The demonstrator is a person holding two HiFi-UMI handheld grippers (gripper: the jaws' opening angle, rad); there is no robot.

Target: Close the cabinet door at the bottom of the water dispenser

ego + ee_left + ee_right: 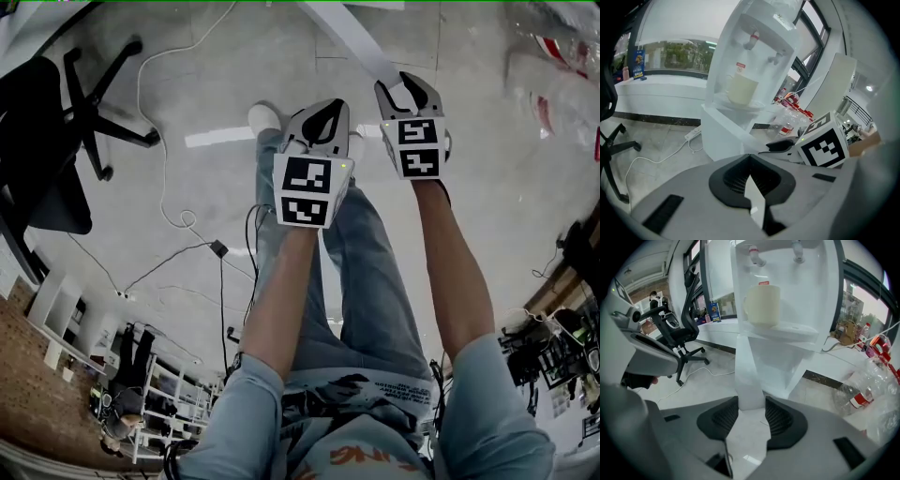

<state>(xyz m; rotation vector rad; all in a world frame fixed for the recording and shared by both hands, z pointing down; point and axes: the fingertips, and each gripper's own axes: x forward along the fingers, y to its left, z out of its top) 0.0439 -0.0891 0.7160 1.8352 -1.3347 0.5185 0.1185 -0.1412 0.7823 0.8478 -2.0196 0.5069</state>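
The white water dispenser (787, 287) (750, 56) stands ahead with a cream cup (764, 303) (740, 89) on its tray. Its bottom cabinet door (749, 371) swings out towards me, edge-on; from the head view it is a white strip (352, 42). My right gripper (751, 413) (405, 86) (785, 146) has the door's free edge between its pads, filling the gap, so it is shut on the door. My left gripper (750, 159) (323, 114) hangs just left of it, shut and holding nothing, over the person's legs.
A black office chair (66, 103) (677, 333) stands to the left. Cables (169, 187) and a power strip (693, 133) lie on the floor. Plastic bottles (862, 390) (792, 117) are piled right of the dispenser. A person's white shoe (264, 117) is below the grippers.
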